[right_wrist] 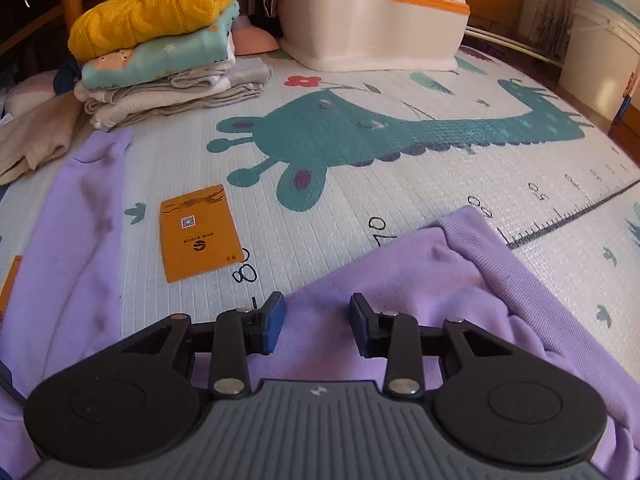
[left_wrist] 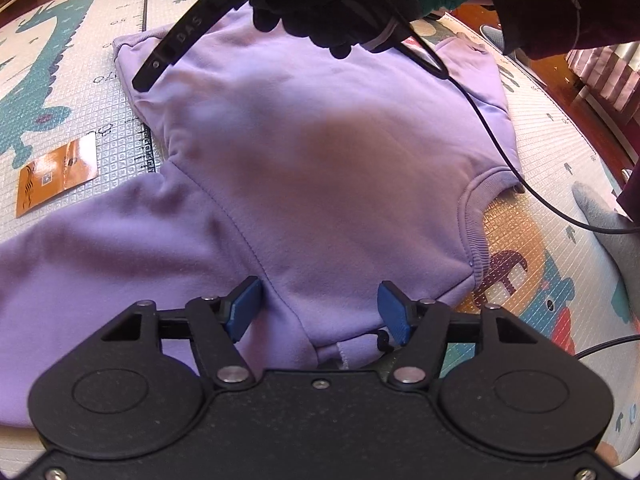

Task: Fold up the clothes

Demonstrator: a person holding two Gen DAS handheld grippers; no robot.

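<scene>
A lilac sweatshirt (left_wrist: 304, 152) lies spread flat on the play mat, its sleeve (left_wrist: 80, 260) stretching left and its neck rib (left_wrist: 476, 216) at the right. My left gripper (left_wrist: 320, 312) is open just above the shoulder seam, holding nothing. The right gripper's body (left_wrist: 188, 36), held in a black glove, hovers over the far hem. In the right wrist view my right gripper (right_wrist: 318, 328) is open over the sweatshirt's body (right_wrist: 400, 292) near the ribbed hem (right_wrist: 500, 264); the sleeve (right_wrist: 72, 232) lies at the left.
An orange card (right_wrist: 200, 232) lies on the mat (right_wrist: 400, 192) between sleeve and body, also in the left wrist view (left_wrist: 56, 172). A stack of folded clothes (right_wrist: 160, 48) and a white-and-orange container (right_wrist: 376, 16) stand at the back. A black cable (left_wrist: 492, 136) crosses the sweatshirt.
</scene>
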